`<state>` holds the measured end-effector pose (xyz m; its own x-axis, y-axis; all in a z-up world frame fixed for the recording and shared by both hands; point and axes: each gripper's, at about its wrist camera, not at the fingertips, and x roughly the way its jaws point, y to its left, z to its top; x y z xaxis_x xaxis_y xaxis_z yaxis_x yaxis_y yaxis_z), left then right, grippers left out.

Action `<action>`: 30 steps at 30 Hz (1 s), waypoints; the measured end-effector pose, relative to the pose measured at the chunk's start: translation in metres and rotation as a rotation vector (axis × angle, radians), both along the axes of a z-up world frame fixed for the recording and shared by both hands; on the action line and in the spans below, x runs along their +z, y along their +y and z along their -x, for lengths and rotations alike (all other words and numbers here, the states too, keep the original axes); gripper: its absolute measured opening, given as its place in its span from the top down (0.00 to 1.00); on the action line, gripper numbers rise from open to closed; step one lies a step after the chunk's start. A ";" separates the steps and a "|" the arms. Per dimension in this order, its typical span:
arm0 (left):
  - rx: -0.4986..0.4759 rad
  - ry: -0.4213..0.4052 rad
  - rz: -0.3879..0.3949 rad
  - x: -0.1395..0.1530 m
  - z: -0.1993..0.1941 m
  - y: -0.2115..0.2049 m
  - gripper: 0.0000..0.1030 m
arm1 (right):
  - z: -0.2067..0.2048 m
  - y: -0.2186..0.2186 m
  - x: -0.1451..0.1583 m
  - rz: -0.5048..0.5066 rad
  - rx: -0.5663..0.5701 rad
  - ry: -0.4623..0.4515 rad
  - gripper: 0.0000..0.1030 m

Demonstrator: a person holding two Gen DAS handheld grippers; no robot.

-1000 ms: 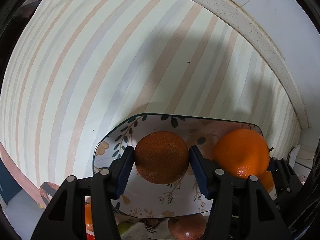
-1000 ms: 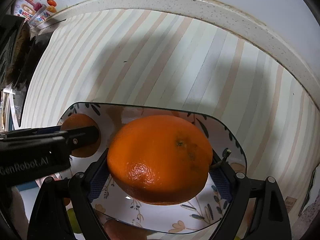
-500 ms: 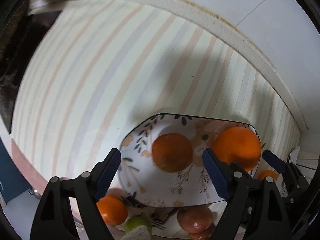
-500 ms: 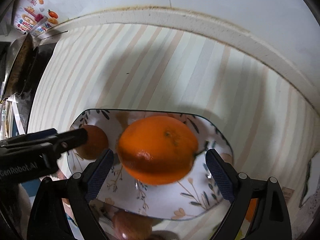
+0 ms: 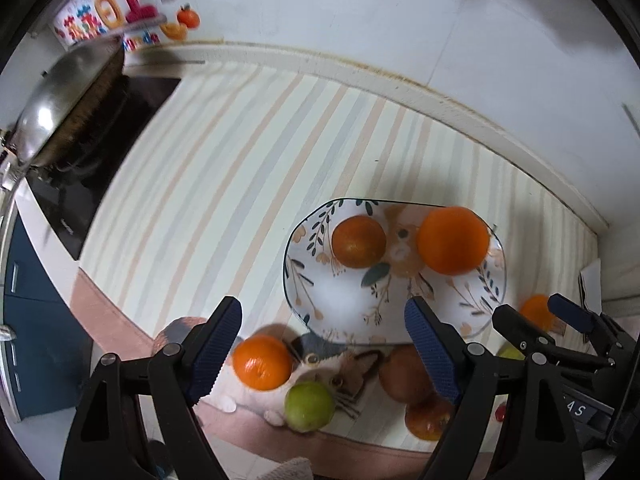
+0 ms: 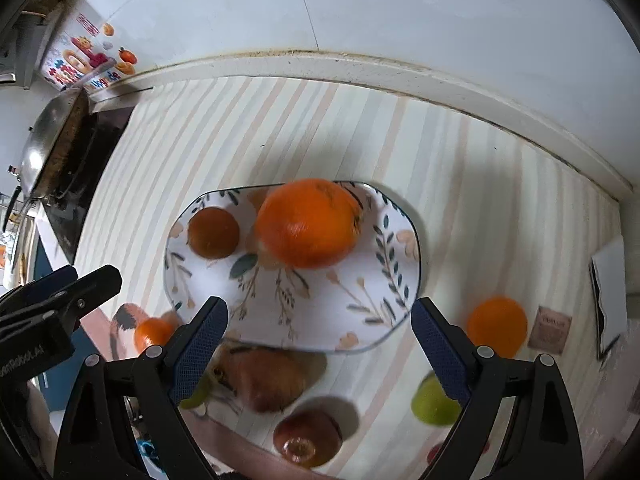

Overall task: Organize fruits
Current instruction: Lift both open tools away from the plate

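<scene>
A floral plate (image 5: 340, 304) (image 6: 380, 264) lies on the striped counter. On it rest a small dark orange (image 5: 358, 241) (image 6: 213, 232) and a large bright orange (image 5: 453, 240) (image 6: 308, 222). My left gripper (image 5: 322, 320) hangs open above the plate's near left edge with nothing between its fingers. My right gripper (image 6: 320, 312) is open too, high over the plate's near rim, and it shows at the right edge of the left wrist view (image 5: 560, 320). Neither touches any fruit.
Loose fruit lies in front of the plate: an orange (image 5: 262, 362), a green fruit (image 5: 309, 406), a brown pear (image 6: 268, 376), a red apple (image 6: 307, 432), another orange (image 6: 497, 332) and a second green fruit (image 6: 434, 402). A steel wok (image 5: 60, 96) sits on the stove at left. The wall ledge bounds the back.
Both grippers opened, let go of their oranges and rose away from the plate. The two oranges stay on the plate, and the loose fruit in front of it has come into view.
</scene>
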<state>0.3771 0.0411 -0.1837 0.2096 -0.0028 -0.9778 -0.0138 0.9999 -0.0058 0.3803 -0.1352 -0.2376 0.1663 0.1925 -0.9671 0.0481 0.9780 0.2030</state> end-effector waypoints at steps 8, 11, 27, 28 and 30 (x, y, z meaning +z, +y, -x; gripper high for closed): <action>-0.031 -0.083 -0.004 0.036 0.045 -0.010 0.19 | 0.044 -0.003 0.037 0.011 -0.007 -0.080 0.08; -0.033 -0.102 -0.001 0.044 0.059 -0.010 0.19 | 0.061 -0.005 0.052 0.004 -0.009 -0.101 0.08; -0.036 -0.209 0.020 0.093 0.121 -0.004 0.19 | 0.133 -0.010 0.124 -0.026 -0.026 -0.241 0.08; -0.031 -0.207 0.018 0.092 0.122 -0.003 0.19 | 0.134 -0.010 0.124 -0.035 -0.027 -0.237 0.08; -0.023 -0.195 0.015 0.086 0.124 -0.001 0.19 | 0.136 -0.010 0.120 -0.043 -0.028 -0.224 0.08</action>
